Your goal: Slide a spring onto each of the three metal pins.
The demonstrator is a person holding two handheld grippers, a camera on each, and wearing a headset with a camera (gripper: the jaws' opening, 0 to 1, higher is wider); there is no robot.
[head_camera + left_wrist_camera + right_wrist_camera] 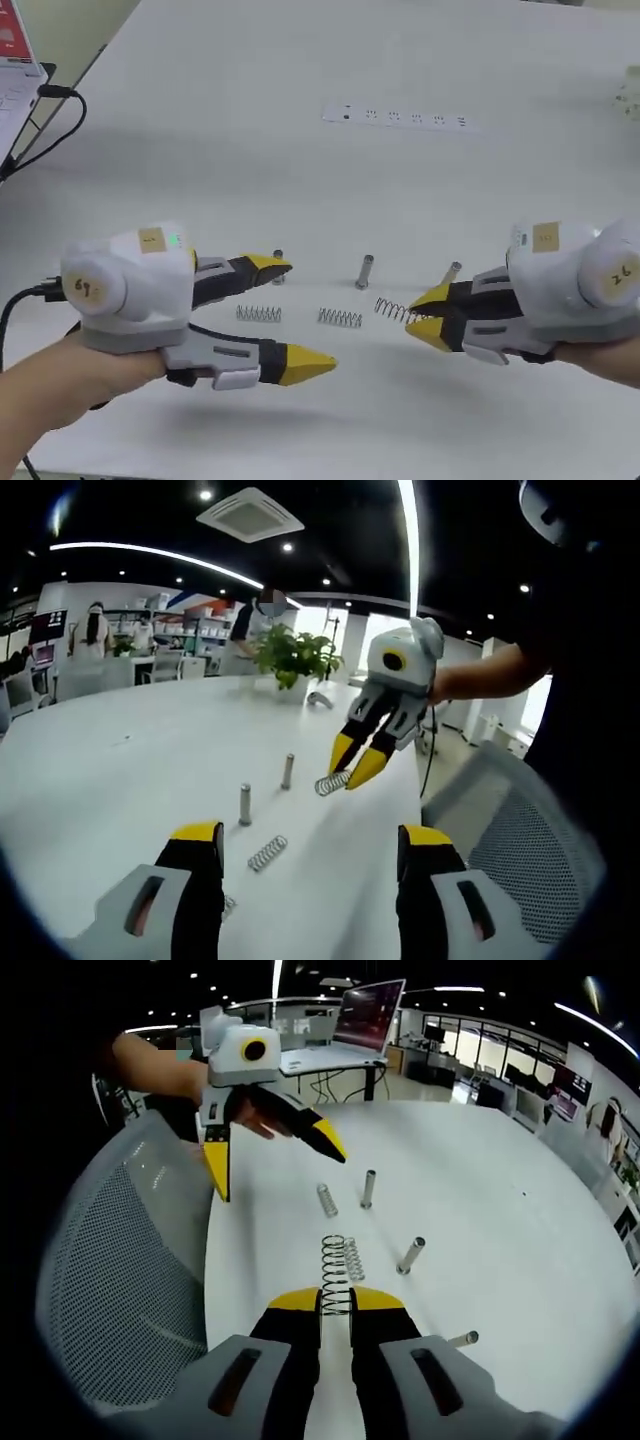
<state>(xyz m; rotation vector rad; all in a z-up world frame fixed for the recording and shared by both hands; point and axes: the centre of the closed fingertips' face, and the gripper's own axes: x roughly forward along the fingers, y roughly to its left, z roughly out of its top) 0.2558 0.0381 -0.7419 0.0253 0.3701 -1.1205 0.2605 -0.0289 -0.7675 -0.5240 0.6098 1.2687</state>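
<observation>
white matte table (300, 60) carries three short steel pins (365, 270) (apparently upright), two loose coiled wire springs (259, 314), a flat white power strip (400, 117).

left tongs (311, 835) apart | right tongs (352, 772) pinching spring (328, 782) | near pin (245, 805) upright

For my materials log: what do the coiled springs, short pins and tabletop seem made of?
The coiled grey springs: likely steel wire, glinting thinly. The short cylindrical pins: metal, dull silver sheen. The white tabletop: probably matte laminate, soft diffuse reflections.
</observation>
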